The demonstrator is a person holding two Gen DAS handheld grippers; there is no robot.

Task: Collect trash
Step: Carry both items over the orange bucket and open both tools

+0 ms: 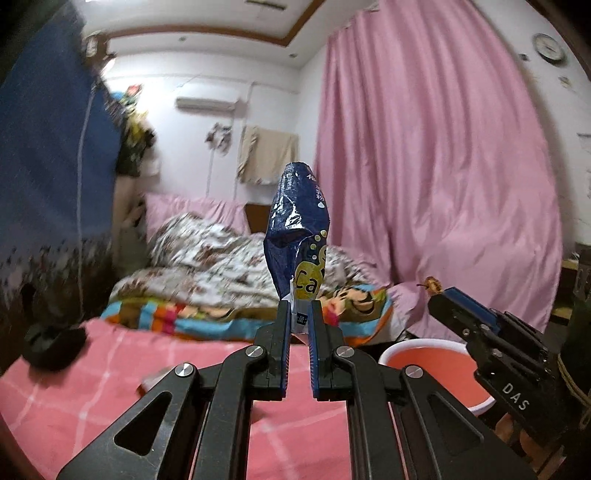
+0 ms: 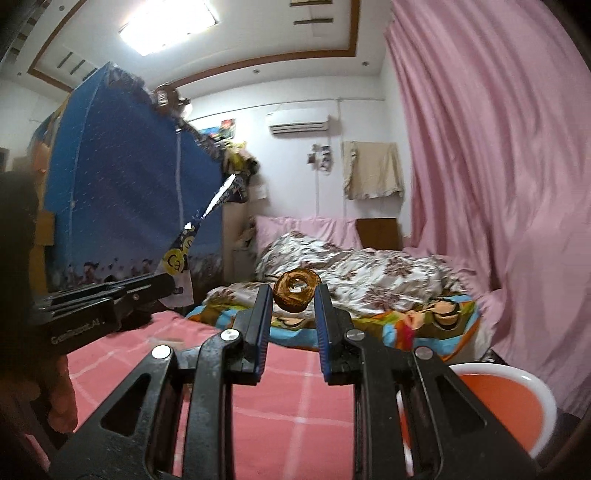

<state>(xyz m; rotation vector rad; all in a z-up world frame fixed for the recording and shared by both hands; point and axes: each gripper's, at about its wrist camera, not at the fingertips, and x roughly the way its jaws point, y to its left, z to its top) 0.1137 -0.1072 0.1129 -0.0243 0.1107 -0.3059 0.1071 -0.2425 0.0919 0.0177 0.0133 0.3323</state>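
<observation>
Left gripper (image 1: 298,314) raised, clamping blue wrapper (image 1: 299,229) upright.

Each black hand-held gripper (image 1: 298,314) has blue-lined fingers (image 2: 263,317) and silver screws.

Pink curtain (image 2: 491,184) beside bed (image 2: 362,273); ceiling light (image 2: 170,22) on.

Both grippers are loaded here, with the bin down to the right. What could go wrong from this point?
The brown ring-shaped scrap sits only at the right gripper fingertips and could slip out onto the bed. The left gripper pinches only the blue wrapper's bottom edge; it may flop beside the red bin.
</observation>
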